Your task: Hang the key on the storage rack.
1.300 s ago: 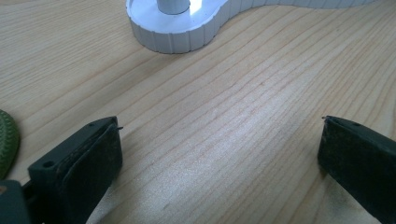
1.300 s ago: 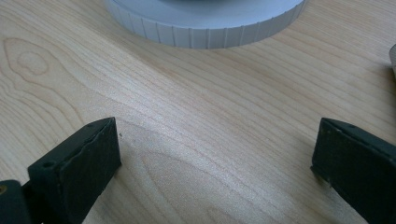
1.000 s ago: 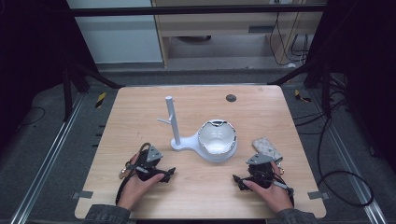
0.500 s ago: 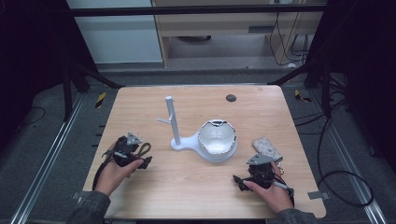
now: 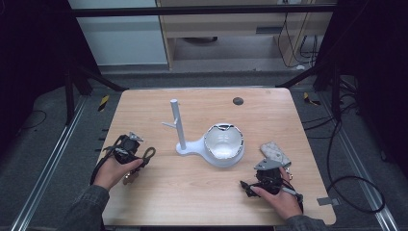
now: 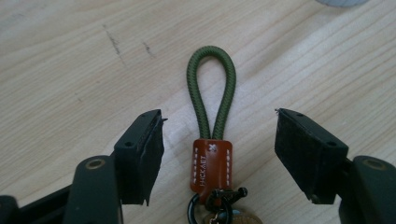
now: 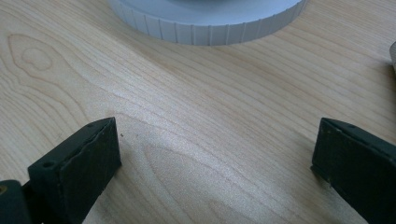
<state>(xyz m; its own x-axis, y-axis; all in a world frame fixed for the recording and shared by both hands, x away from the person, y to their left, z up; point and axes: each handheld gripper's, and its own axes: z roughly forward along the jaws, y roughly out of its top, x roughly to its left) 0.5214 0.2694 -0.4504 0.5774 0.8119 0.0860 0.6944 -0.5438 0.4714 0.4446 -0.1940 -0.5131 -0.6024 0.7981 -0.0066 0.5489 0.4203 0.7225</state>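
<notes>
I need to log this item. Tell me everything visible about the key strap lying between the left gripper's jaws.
The key strap is an olive-green cord loop, folded double and gathered in a brown leather-looking tab with pale stitching and stamped lettering. A black ring and clasp hang at the tab's end. It lies flat on the wooden table, between the open jaws of the left gripper, which do not touch it.
</notes>
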